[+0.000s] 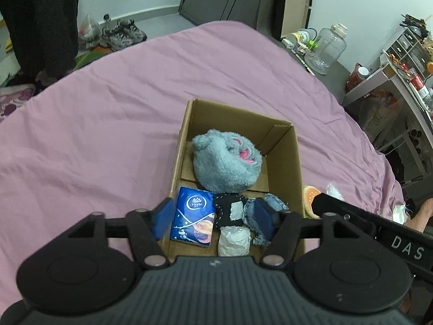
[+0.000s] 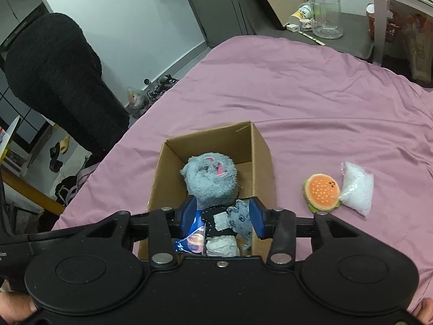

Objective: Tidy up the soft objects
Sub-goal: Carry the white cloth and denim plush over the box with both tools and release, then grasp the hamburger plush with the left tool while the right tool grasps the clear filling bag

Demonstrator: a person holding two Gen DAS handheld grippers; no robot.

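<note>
- Centrally, the brown cardboard box (image 2: 261,159) on the purple bed (image 2: 311,86) holds a grey plush toy (image 2: 209,181).
- Left tool (image 1: 213,216) and right tool (image 2: 222,212) gape wide, empty.
- The orange burger plush (image 2: 322,192) lies right of centre.

Grey plush toy (image 2: 208,181) (pink mouth), blue tissue pack (image 1: 193,215), brown cardboard box (image 2: 261,159), orange dotted burger plush (image 2: 322,192), mauve bedsheet (image 2: 311,92)

My left wrist view looking down close over the cardboard box (image 1: 284,146) at frame centre, my right wrist view equally near from further right, both facing across the pink bed (image 1: 108,113), sharing box and bed.
</note>
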